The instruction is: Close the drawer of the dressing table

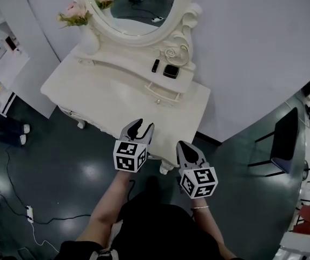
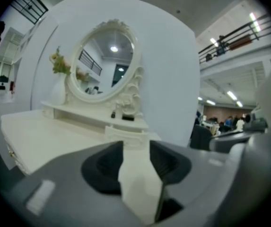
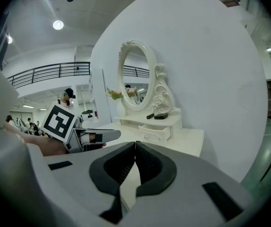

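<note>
The white dressing table (image 1: 106, 99) stands against a white wall, with an oval mirror (image 1: 130, 7) on top. Its small drawer (image 1: 163, 93) under the right shelf sticks out a little; it also shows as the drawer (image 2: 126, 135) and the drawer (image 3: 154, 133). My left gripper (image 1: 138, 126) hovers at the table's near edge, jaws apart with nothing between them, seen close as the left gripper (image 2: 136, 148). My right gripper (image 1: 184, 145) hangs off the near right corner, its jaws together and empty, seen close as the right gripper (image 3: 135, 145). Both are well short of the drawer.
A vase of pink flowers (image 1: 79, 18) stands at the table's back left. Two black items (image 1: 165, 69) lie on the shelf above the drawer. A black chair (image 1: 284, 140) is at the right, cables (image 1: 30, 210) on the floor, a white shelf unit (image 1: 0, 64) at the left.
</note>
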`<control>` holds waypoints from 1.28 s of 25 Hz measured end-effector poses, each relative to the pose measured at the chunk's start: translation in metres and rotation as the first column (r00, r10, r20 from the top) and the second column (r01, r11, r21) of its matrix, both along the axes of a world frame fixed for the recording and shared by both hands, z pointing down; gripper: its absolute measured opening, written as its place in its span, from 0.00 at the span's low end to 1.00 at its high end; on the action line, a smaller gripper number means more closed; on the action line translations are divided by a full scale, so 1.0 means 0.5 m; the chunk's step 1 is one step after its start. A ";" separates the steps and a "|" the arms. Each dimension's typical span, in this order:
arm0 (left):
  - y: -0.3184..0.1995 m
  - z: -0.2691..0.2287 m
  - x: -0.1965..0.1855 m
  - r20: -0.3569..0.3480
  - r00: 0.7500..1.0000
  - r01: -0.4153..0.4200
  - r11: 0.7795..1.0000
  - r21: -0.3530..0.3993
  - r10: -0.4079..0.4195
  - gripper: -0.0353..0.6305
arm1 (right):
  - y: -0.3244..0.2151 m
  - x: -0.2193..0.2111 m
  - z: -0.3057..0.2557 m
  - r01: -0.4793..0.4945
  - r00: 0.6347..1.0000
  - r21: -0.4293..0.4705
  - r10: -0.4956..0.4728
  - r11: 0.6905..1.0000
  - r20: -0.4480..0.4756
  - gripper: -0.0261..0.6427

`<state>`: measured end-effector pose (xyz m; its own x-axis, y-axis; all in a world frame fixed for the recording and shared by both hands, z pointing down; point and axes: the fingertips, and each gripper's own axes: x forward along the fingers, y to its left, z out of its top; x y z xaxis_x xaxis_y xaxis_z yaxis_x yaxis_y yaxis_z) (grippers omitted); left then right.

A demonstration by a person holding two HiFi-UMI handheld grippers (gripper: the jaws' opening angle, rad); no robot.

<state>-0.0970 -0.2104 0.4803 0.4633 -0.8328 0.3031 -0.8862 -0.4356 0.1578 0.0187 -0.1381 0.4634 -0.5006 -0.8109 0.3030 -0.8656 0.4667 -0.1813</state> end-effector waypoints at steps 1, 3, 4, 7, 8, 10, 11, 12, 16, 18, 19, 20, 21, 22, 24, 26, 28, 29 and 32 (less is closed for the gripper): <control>-0.012 0.002 -0.001 -0.001 1.000 -0.003 1.000 -0.001 0.003 0.32 | -0.010 -0.001 0.000 -0.006 1.000 0.001 0.006 1.000 -0.001 0.05; -0.032 0.007 0.001 0.001 1.000 -0.011 1.000 -0.003 0.011 0.32 | -0.027 -0.003 0.000 -0.018 1.000 0.003 0.018 1.000 -0.004 0.05; -0.039 0.010 0.002 0.004 1.000 -0.015 1.000 -0.006 0.015 0.32 | -0.033 -0.003 0.001 -0.025 1.000 0.001 0.025 1.000 -0.005 0.05; -0.058 0.021 0.006 0.007 1.000 -0.023 0.999 -0.022 0.023 0.33 | -0.049 -0.001 0.005 -0.040 0.999 -0.008 0.040 0.999 -0.010 0.05; -0.065 0.024 0.008 0.007 1.000 -0.024 0.999 -0.028 0.025 0.33 | -0.054 0.002 0.005 -0.043 0.999 -0.009 0.043 0.999 -0.012 0.05; -0.078 0.029 0.014 0.010 1.000 -0.029 0.999 -0.037 0.030 0.34 | -0.064 0.007 0.006 -0.051 0.999 -0.012 0.050 0.999 -0.013 0.05; -0.085 0.030 0.017 0.013 0.999 -0.032 0.999 -0.039 0.032 0.34 | -0.070 0.010 0.006 -0.053 0.999 -0.013 0.053 0.998 -0.013 0.05; -0.092 0.032 0.020 0.016 0.999 -0.034 0.999 -0.041 0.035 0.34 | -0.076 0.013 0.006 -0.054 0.998 -0.014 0.054 0.998 -0.013 0.05; -0.113 0.039 0.028 0.024 0.999 -0.036 0.998 -0.051 0.037 0.34 | -0.100 0.017 0.005 -0.049 0.999 -0.013 0.049 0.999 -0.009 0.05; -0.125 0.042 0.033 0.027 0.999 -0.036 0.998 -0.056 0.038 0.34 | -0.114 0.020 0.002 -0.046 0.999 -0.011 0.046 0.999 -0.009 0.05; -0.131 0.044 0.035 0.031 0.999 -0.036 0.998 -0.058 0.037 0.34 | -0.121 0.022 0.000 -0.044 0.999 -0.011 0.044 0.999 -0.008 0.05; -0.139 0.047 0.036 0.035 0.999 -0.034 0.998 -0.060 0.036 0.34 | -0.128 0.024 -0.001 -0.042 0.999 -0.011 0.042 0.999 -0.008 0.05; -0.147 0.050 0.038 0.040 0.999 -0.032 0.997 -0.063 0.035 0.34 | -0.135 0.026 -0.001 -0.041 0.999 -0.012 0.041 0.999 -0.008 0.05; -0.154 0.054 0.040 0.045 0.998 -0.030 0.997 -0.067 0.033 0.34 | -0.142 0.029 0.001 -0.040 0.999 -0.014 0.040 0.999 -0.008 0.05; -0.167 0.063 0.045 0.054 0.998 -0.028 0.997 -0.075 0.032 0.34 | -0.152 0.035 0.005 -0.039 0.999 -0.021 0.039 0.999 -0.008 0.05; -0.179 0.071 0.048 0.061 0.998 -0.027 0.996 -0.081 0.032 0.34 | -0.163 0.038 0.009 -0.038 0.999 -0.026 0.038 0.999 -0.006 0.05; -0.190 0.078 0.052 0.067 0.997 -0.027 0.996 -0.089 0.033 0.34 | -0.173 0.038 0.011 -0.034 0.999 -0.029 0.034 0.999 -0.004 0.05; -0.196 0.082 0.054 0.070 0.997 -0.028 0.995 -0.093 0.034 0.34 | -0.177 0.038 0.012 -0.033 0.999 -0.032 0.033 0.999 -0.003 0.05; -0.211 0.094 0.060 0.086 0.996 -0.030 0.994 -0.107 0.039 0.34 | -0.188 0.038 0.017 -0.031 1.000 -0.040 0.031 0.999 -0.001 0.05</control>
<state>-0.0672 -0.3162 0.5273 0.4591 -0.7780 0.4289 -0.8833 -0.4515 0.1265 0.0377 -0.2323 0.4721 -0.4758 -0.8131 0.3354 -0.8794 0.4324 -0.1991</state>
